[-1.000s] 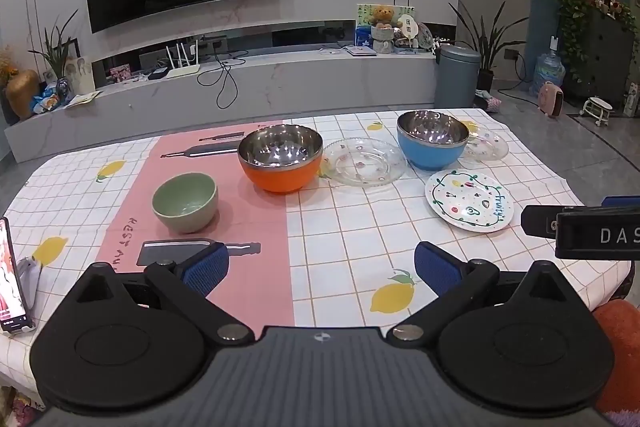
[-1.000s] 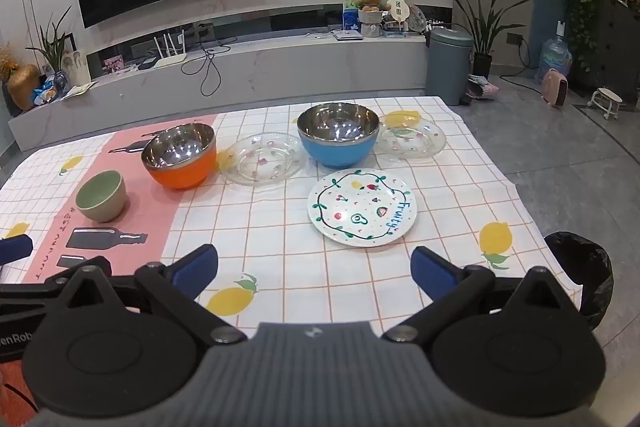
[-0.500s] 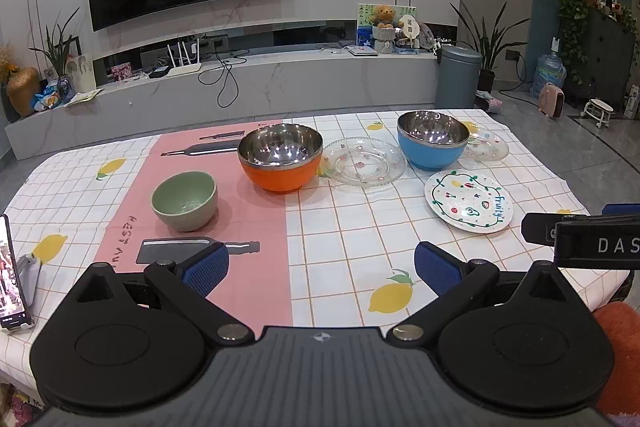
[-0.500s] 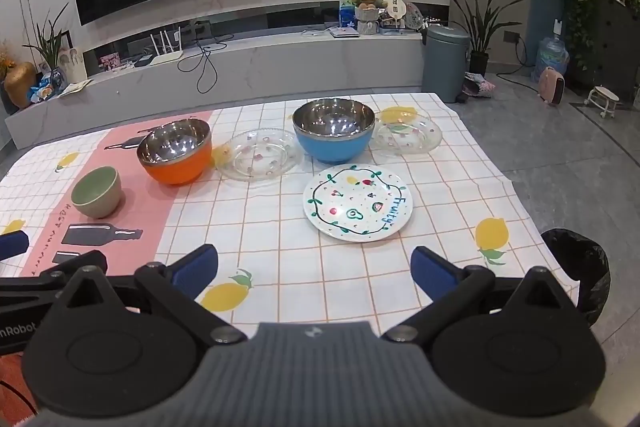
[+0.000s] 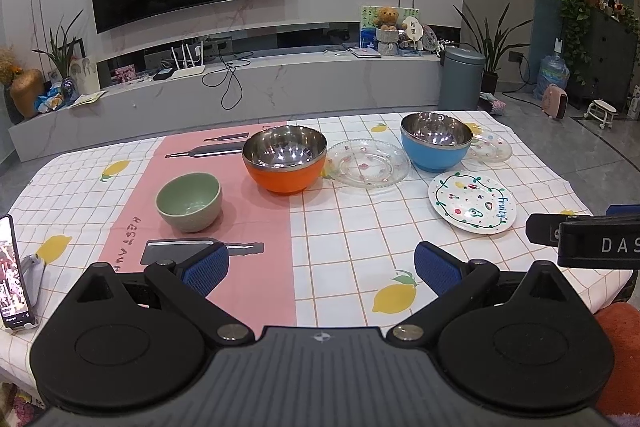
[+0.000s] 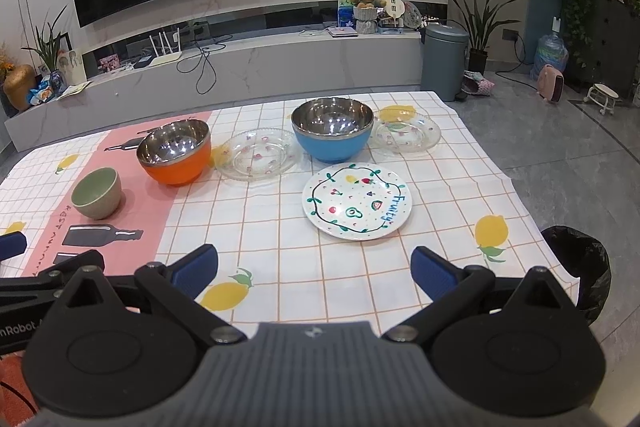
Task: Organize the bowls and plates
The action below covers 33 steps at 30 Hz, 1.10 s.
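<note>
Over the last second nothing on the table (image 5: 328, 227) has moved. Both the left gripper (image 5: 322, 265) and right gripper (image 6: 314, 267) stay wide and empty at its near edge, so sorting hasn't begun. The painted plate (image 6: 357, 201) lies just in front of the blue bowl (image 6: 332, 135), the orange bowl (image 6: 175, 151) well to its left.

Both wrist views facing table (image 5: 320, 227)

Bowls: 3, namely green bowl (image 5: 189, 201), orange bowl (image 5: 284, 159), blue bowl (image 5: 436, 141). Plates: 3, namely 2 glass, big glass plate (image 5: 368, 163) and small glass plate (image 5: 491, 147) far right, plus painted plate (image 5: 473, 202). Phone (image 5: 11, 273): 1, near left.
</note>
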Available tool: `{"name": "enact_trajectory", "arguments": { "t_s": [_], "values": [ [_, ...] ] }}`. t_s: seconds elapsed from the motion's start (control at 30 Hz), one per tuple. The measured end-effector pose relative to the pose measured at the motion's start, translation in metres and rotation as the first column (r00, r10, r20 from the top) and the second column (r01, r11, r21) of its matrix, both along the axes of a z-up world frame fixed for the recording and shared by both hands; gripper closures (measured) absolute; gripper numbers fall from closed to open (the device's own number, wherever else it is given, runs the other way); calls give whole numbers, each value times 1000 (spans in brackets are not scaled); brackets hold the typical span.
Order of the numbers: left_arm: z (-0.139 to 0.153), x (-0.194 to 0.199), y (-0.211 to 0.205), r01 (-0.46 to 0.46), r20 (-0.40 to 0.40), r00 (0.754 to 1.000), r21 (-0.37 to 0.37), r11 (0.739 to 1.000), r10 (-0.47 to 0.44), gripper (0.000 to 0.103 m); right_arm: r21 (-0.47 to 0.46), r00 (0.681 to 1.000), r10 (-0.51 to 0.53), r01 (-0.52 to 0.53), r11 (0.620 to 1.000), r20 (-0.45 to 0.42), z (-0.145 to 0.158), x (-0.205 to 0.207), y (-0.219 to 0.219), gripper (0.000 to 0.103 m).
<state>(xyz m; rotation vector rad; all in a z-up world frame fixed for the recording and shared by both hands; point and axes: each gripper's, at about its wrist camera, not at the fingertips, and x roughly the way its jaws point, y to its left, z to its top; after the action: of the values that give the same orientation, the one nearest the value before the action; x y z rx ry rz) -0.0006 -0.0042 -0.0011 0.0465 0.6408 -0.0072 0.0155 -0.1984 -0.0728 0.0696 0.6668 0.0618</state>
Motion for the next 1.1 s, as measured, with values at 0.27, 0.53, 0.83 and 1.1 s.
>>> {"name": "enact_trajectory", "arguments": {
  "t_s": [0.27, 0.53, 0.83, 1.1],
  "values": [
    [1, 0, 1, -2, 0, 1000, -3, 1000, 2, 0, -1, 1000, -1, 1, 1000, 0, 0, 0, 0, 3],
    [1, 0, 2, -6, -5, 1000, -6, 1000, 6, 0, -5, 1000, -1, 1, 1000, -5, 1, -1, 2, 3],
    [-2, -1, 5, -5, 0, 1000, -14, 1000, 5, 0, -10, 1000, -4, 4, 1000, -2, 1, -2, 4, 3],
    [-1, 0, 5, -7, -1, 1000, -16, 1000, 7, 0, -13, 1000, -9, 9, 1000, -5, 0, -1, 5, 3]
  ]
}}
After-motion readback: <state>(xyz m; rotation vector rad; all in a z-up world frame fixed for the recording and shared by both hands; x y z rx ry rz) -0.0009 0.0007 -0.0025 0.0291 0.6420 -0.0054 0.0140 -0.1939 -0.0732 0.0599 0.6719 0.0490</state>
